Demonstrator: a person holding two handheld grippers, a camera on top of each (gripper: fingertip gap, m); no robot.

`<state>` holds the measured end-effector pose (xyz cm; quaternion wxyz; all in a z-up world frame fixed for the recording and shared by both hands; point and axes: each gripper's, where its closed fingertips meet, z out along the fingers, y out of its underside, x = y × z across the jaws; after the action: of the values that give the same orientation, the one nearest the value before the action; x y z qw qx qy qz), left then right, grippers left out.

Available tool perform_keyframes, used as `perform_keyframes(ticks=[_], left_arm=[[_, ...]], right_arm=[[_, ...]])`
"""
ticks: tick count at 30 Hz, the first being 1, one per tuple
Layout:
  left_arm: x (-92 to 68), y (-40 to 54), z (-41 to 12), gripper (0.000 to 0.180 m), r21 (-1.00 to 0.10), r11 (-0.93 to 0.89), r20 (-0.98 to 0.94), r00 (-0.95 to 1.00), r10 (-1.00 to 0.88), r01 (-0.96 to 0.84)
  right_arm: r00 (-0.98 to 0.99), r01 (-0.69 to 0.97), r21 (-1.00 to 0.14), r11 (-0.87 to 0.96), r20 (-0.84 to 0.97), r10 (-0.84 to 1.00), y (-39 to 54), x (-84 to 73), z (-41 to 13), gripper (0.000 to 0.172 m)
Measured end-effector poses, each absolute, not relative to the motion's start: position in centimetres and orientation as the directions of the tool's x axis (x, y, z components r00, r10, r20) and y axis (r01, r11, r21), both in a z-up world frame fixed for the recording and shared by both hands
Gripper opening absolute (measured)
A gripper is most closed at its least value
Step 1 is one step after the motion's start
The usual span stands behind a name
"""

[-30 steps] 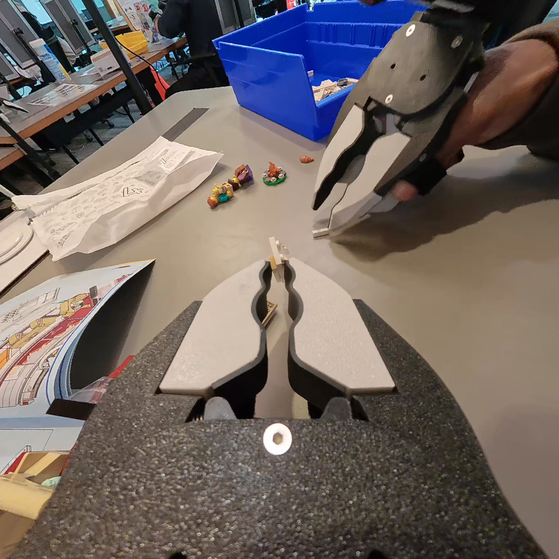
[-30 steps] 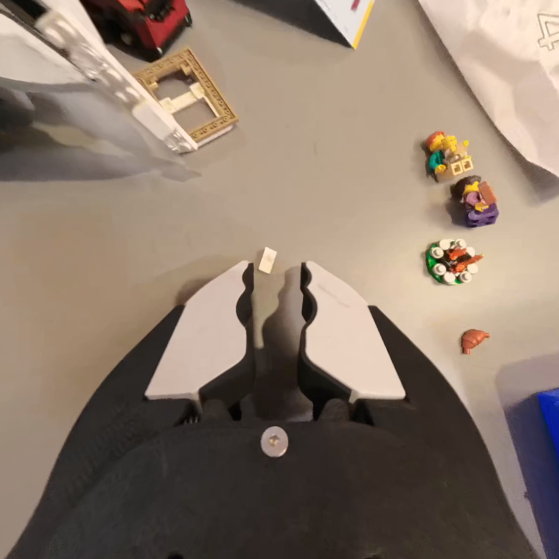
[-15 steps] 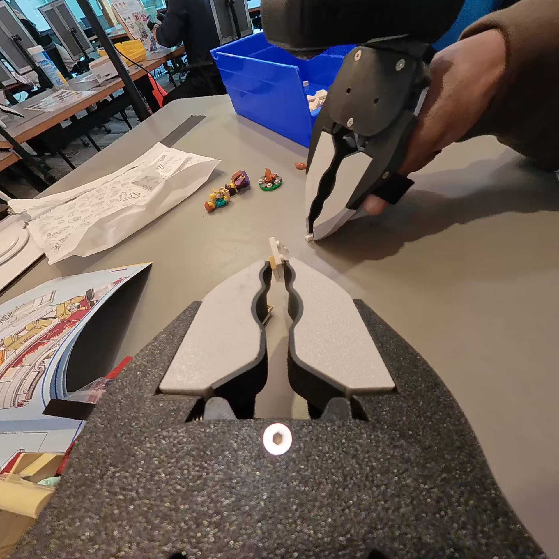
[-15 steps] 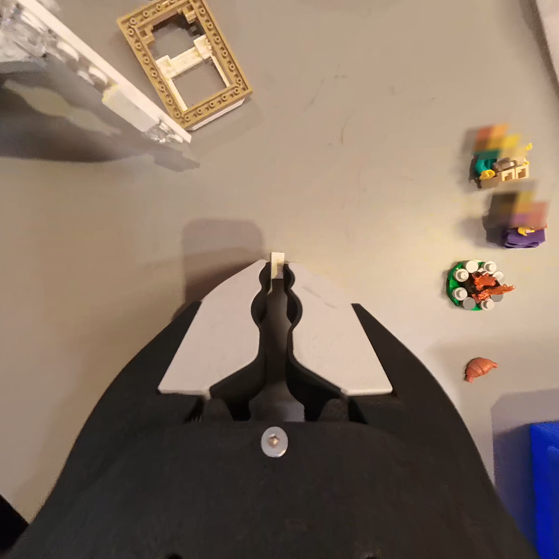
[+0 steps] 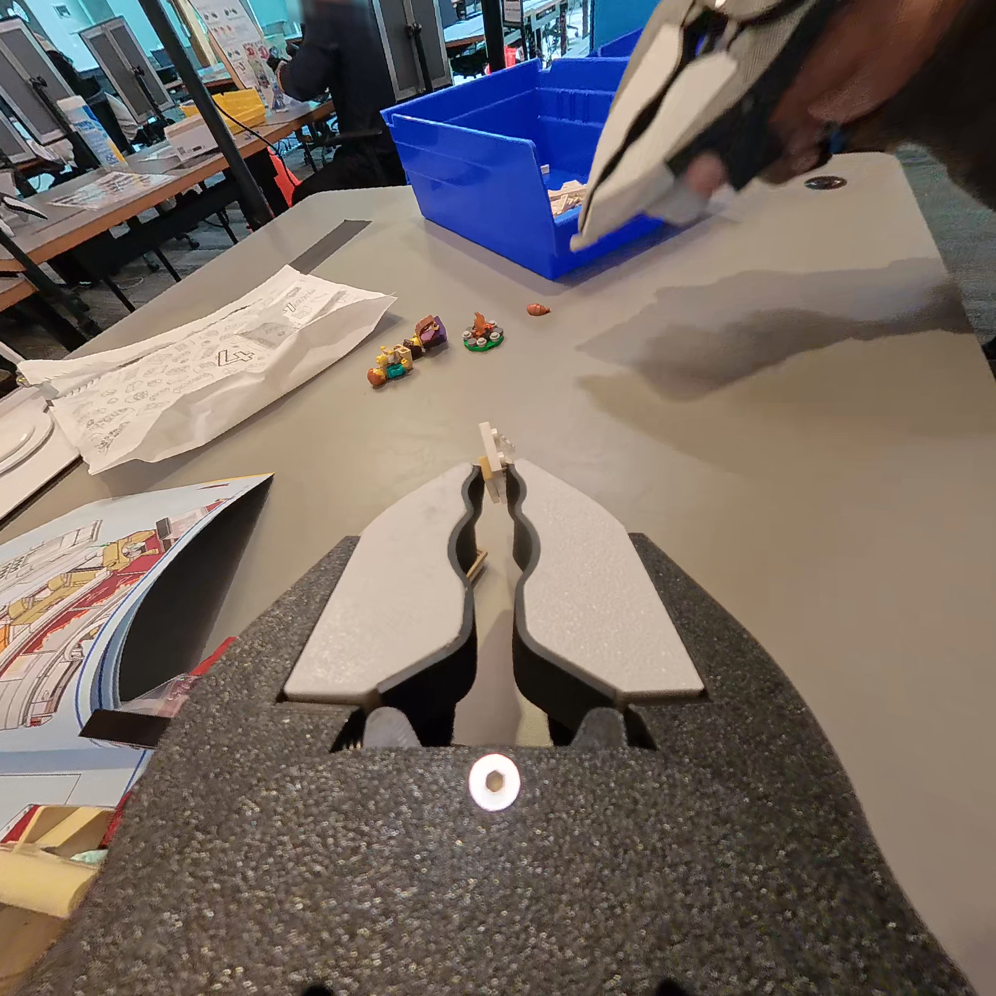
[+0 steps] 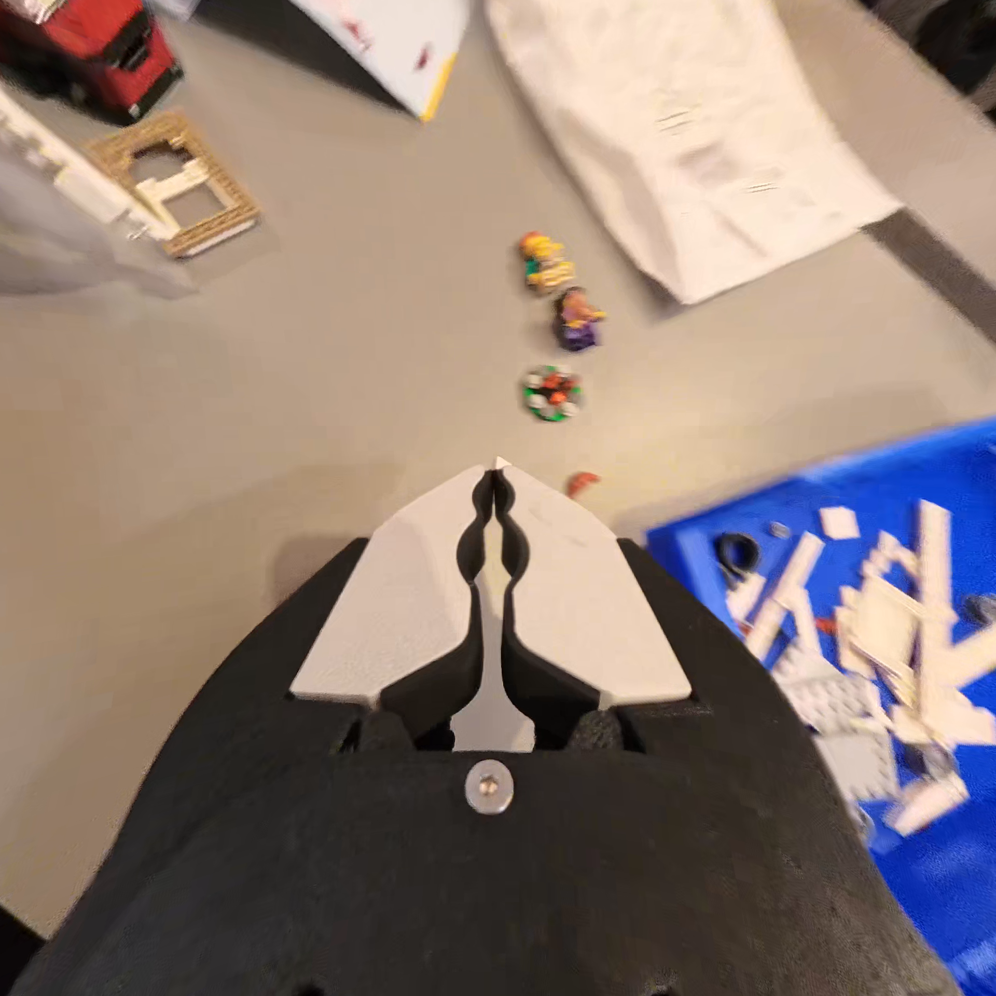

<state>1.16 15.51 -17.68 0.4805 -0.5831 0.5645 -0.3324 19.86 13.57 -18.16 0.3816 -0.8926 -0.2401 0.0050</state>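
My left gripper (image 5: 496,470) is shut on a small white and tan brick assembly (image 5: 491,447) and holds it upright just above the grey table (image 5: 700,539). My right gripper (image 6: 497,471) is shut, with a corner of a small white piece (image 6: 501,462) showing at its tips. It hangs in the air at the front of the blue bin (image 6: 695,544). In the left wrist view the right gripper (image 5: 585,237) is blurred at the top right, before the bin (image 5: 485,161).
Two small figures (image 5: 431,334) (image 5: 391,366), a green round piece (image 5: 482,337) and a brown piece (image 5: 537,309) lie mid-table. A white paper bag (image 5: 205,366) and a booklet (image 5: 81,582) lie left. A tan frame (image 6: 178,183) lies near the left gripper. The bin holds several white bricks (image 6: 873,620). The tips of one gripper are about 20 cm away from the tips of the other.
My right gripper closed on the small white piece lying on the table, then lifted and swung right toward the blue bin. My left gripper kept still with its brick assembly.
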Motion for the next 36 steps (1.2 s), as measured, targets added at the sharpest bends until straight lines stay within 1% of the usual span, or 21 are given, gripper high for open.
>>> perform_keyframes(ticks=[3, 5, 7, 8, 9, 10, 12, 14, 16, 19, 21, 24, 27, 32, 34, 36], left_arm=[[1.3, 15.3, -17.8, 0.008, -0.934, 0.102, -0.156, 0.134, -0.979, -0.342], [1.3, 15.3, -17.9, 0.008, -0.933, 0.104, -0.159, 0.134, -0.978, -0.345], [1.3, 15.3, -17.9, 0.008, -0.933, 0.102, -0.156, 0.133, -0.979, -0.345], [1.3, 15.2, -17.9, 0.008, -0.933, 0.102, -0.156, 0.132, -0.979, -0.344], [1.3, 15.2, -17.8, 0.008, -0.934, 0.104, -0.156, 0.13, -0.979, -0.343], [1.4, 15.1, -17.8, 0.008, -0.934, 0.104, -0.156, 0.129, -0.979, -0.341], [1.4, 15.0, -17.7, 0.008, -0.937, 0.103, -0.154, 0.131, -0.979, -0.334], [1.4, 15.1, -17.6, 0.008, -0.943, 0.077, -0.127, 0.136, -0.982, -0.324], [1.4, 15.2, -17.4, 0.008, -0.954, 0.011, -0.056, 0.144, -0.988, -0.298], [1.4, 15.3, -17.2, 0.008, -0.963, -0.107, 0.076, 0.133, -0.988, -0.246], [1.4, 15.4, -17.1, 0.008, -0.961, -0.159, 0.132, 0.131, -0.983, -0.228], [1.2, 15.7, -16.9, 0.008, -0.956, -0.203, 0.177, 0.133, -0.975, -0.21], [1.1, 15.8, -16.7, 0.008, -0.959, -0.196, 0.17, 0.134, -0.976, -0.206], [0.9, 15.9, -16.4, 0.008, -0.959, -0.206, 0.183, 0.128, -0.975, -0.195], [1.0, 15.8, -16.5, 0.008, -0.957, -0.212, 0.191, 0.117, -0.974, -0.197], [1.0, 15.8, -16.5, 0.008, -0.956, -0.214, 0.195, 0.112, -0.974, -0.199]], right_arm=[[0.918, 0.371, -0.727, -0.578, 0.196, 0.344, 13.1, 23.7, -15.6, 0.0], [0.927, 0.369, -0.734, -0.57, 0.247, 0.282, 12.8, 26.3, -14.2, 0.0], [0.933, 0.358, -0.738, -0.572, 0.312, 0.181, 13.0, 30.1, -12.8, 0.0], [0.94, 0.33, -0.741, -0.585, 0.313, 0.133, 13.2, 32.0, -12.6, 0.0], [0.948, 0.3, -0.735, -0.608, 0.3, 0.106, 13.4, 33.5, -13.0, 0.003], [0.953, 0.278, -0.728, -0.627, 0.291, 0.085, 13.6, 34.7, -13.4, 0.011], [0.952, 0.268, -0.724, -0.636, 0.3, 0.061, 13.7, 35.7, -13.9, 0.02], [0.943, 0.311, -0.742, -0.595, 0.317, 0.098, 13.9, 34.1, -13.6, 0.02], [0.909, 0.412, -0.753, -0.513, 0.379, 0.173, 14.2, 30.9, -13.1, 0.017], [0.812, 0.58, -0.719, -0.382, 0.476, 0.338, 14.7, 24.0, -13.8, 0.016], [0.73, 0.655, -0.706, -0.269, 0.498, 0.468, 15.1, 18.3, -14.9, 0.017], [0.617, 0.646, -0.755, -0.11, 0.432, 0.658, 15.0, 9.5, -16.4, 0.018], [0.543, 0.61, -0.791, -0.048, 0.373, 0.752, 15.3, 4.0, -17.3, 0.02], [0.497, 0.631, -0.775, -0.034, 0.371, 0.784, 16.4, 2.2, -18.5, 0.023], [0.493, 0.618, -0.785, -0.029, 0.358, 0.793, 16.3, 2.0, -18.5, 0.016], [0.489, 0.611, -0.792, -0.026, 0.351, 0.798, 16.2, 2.0, -18.6, 0.014]])
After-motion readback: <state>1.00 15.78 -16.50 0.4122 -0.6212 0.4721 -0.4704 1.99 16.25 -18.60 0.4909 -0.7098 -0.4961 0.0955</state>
